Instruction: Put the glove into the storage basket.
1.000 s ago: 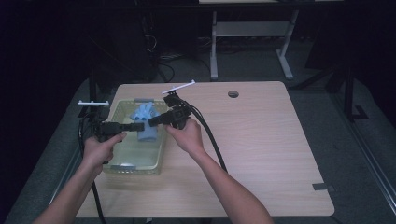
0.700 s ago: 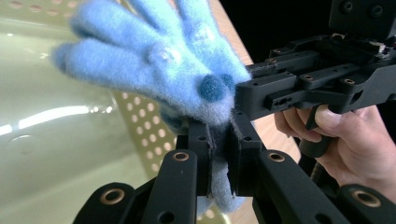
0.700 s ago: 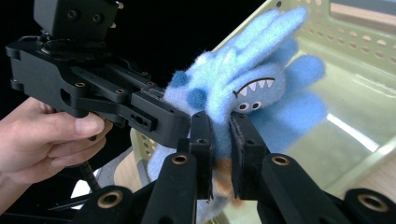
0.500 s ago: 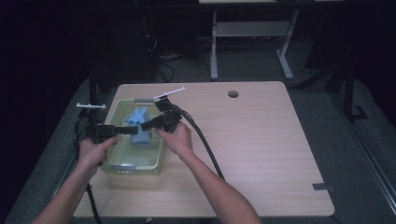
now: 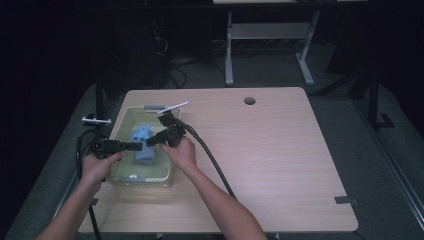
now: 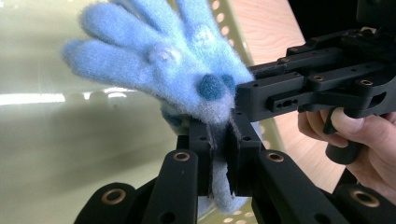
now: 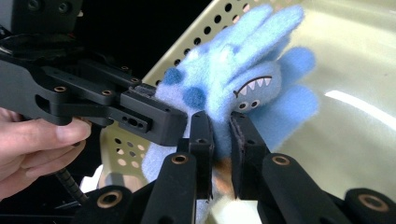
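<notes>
A fuzzy blue monster glove hangs between both grippers, low inside the pale green perforated basket. My left gripper comes in from the left and is shut on the glove's cuff edge. My right gripper reaches in from the right and is shut on the glove just below its toothed face. In the left gripper view the right gripper crosses close beside my jaws. The left gripper likewise sits right next to my jaws in the right gripper view.
The basket stands at the left side of the wooden table. A white strip lies by its far right corner and another past the table's left edge. A cable hole is at the back. The right gripper's cable trails toward the front.
Both hands have come down and toward the person with the glove, carrying it from above the basket's far half to low over its middle.
</notes>
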Tool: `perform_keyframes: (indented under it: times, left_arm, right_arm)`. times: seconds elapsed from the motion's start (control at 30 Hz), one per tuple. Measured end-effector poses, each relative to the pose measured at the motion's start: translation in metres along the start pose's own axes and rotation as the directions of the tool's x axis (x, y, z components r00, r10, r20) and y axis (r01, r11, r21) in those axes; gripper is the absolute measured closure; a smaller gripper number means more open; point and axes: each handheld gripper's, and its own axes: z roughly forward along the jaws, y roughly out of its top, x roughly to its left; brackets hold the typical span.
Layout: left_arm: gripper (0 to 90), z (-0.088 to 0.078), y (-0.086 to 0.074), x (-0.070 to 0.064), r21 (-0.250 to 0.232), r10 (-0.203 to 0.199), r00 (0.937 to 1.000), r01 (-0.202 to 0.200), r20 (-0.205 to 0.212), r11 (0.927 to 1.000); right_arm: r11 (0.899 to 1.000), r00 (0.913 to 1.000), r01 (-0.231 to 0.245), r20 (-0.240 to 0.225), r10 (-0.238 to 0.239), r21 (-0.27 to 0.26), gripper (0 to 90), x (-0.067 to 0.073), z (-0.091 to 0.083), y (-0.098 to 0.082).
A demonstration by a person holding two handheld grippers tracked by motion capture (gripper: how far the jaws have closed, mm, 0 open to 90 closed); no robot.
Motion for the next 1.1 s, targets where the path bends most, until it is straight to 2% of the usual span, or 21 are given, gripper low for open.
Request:
perform_keyframes:
  times: [0.1,0.27,0.5,0.63,0.7,0.77,0.8,0.83,0.87,0.9,0.93,0.97,1.03,1.07,1.1]
  left_arm:
    - [82.2,0.002,0.000,0.001,0.012,0.009,0.9998,-0.008,-0.018,0.9999]
    - [82.2,0.009,0.000,-0.001,0.031,-0.003,0.9987,0.005,-0.050,0.9995]
    - [82.1,0.016,0.000,0.001,0.076,0.008,0.9936,0.001,-0.113,0.9971]
    - [81.9,0.025,0.000,-0.001,0.121,0.003,0.9904,0.014,-0.138,0.9926]
    - [81.6,0.030,0.000,-0.001,0.153,0.011,0.9854,0.016,-0.170,0.9881]
    - [81.0,0.035,-0.001,0.002,0.200,0.028,0.9795,0.013,-0.199,0.9796]
    - [80.6,0.037,-0.001,0.003,0.213,0.031,0.9747,0.017,-0.221,0.9769]
    - [80.1,0.037,-0.001,0.004,0.222,0.032,0.9713,0.021,-0.236,0.9748]
    - [79.4,0.038,0.000,0.004,0.216,0.029,0.9706,0.024,-0.239,0.9762]
    - [78.4,0.038,0.000,0.004,0.214,0.022,0.9668,0.034,-0.255,0.9762]
    - [76.5,0.039,0.001,0.003,0.227,0.032,0.9592,0.034,-0.281,0.9734]
    - [73.9,0.038,0.003,0.004,0.254,0.053,0.9549,0.024,-0.292,0.9669]
    - [68.2,0.037,0.004,0.005,0.253,0.044,0.9528,0.035,-0.300,0.9668]
    - [64.9,0.036,0.005,0.005,0.250,0.047,0.9465,0.036,-0.319,0.9675]
    - [61.3,0.035,0.005,0.005,0.249,0.051,0.9442,0.034,-0.326,0.9678]
  right_arm:
    - [1.000,0.9999,-0.003,0.012,0.003,0.011,79.9,-0.001,0.004,0.000]
    - [0.999,0.9991,0.000,0.042,-0.002,0.032,78.3,-0.003,0.005,-0.001]
    - [0.999,0.9965,0.004,0.083,-0.007,0.033,76.7,-0.004,-0.003,-0.001]
    - [1.000,0.9957,0.015,0.091,-0.017,0.025,75.5,-0.004,-0.009,-0.001]
    - [0.999,0.9951,0.025,0.094,-0.028,0.026,75.4,-0.002,-0.011,-0.001]
    - [0.999,0.9943,0.037,0.099,-0.039,0.024,75.4,0.000,-0.014,-0.001]
    - [0.999,0.9943,0.038,0.099,-0.040,0.021,75.4,0.001,-0.015,-0.001]
    - [0.999,0.9942,0.041,0.098,-0.043,0.020,75.4,0.002,-0.016,-0.001]
    - [0.999,0.9938,0.047,0.100,-0.049,0.021,75.4,0.002,-0.018,-0.001]
    - [0.999,0.9935,0.048,0.103,-0.050,0.020,75.1,0.003,-0.019,-0.002]
    - [0.999,0.9935,0.050,0.101,-0.052,0.018,75.1,0.004,-0.020,-0.002]
    - [0.998,0.9929,0.058,0.103,-0.059,0.016,75.1,0.004,-0.021,-0.002]
    - [0.998,0.9932,0.058,0.101,-0.059,0.005,75.1,0.005,-0.025,-0.002]
    - [0.998,0.9931,0.059,0.101,-0.059,0.003,74.9,0.006,-0.026,-0.002]
    - [0.998,0.9931,0.061,0.100,-0.061,0.001,74.0,0.006,-0.028,-0.002]
